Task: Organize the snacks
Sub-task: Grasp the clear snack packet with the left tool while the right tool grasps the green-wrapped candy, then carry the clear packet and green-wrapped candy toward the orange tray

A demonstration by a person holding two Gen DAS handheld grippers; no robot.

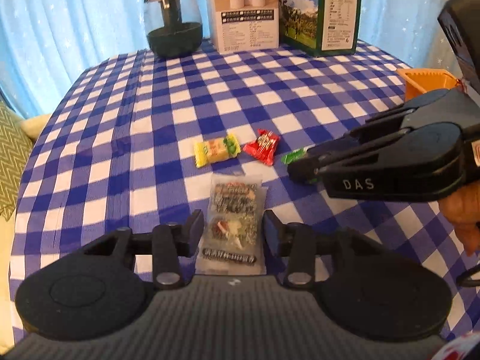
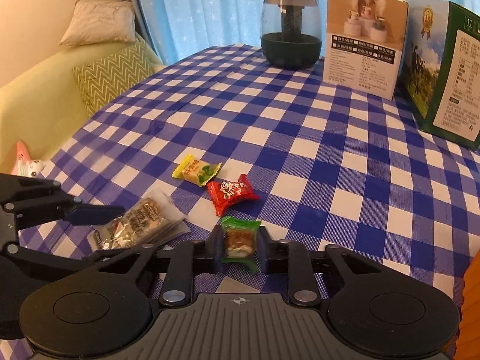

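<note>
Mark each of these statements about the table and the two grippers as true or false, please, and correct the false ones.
1. The right gripper is shut on the green-wrapped snack. True.
2. The clear snack packet lies between the fingers of the left gripper. True.
3. The red candy lies inside the orange basket. False: it lies on the checked tablecloth, beside the yellow candy.
4. The tablecloth is red and white. False: it is blue and white.
5. Two boxes stand at the far edge, next to a dark glass jar. True.
</note>
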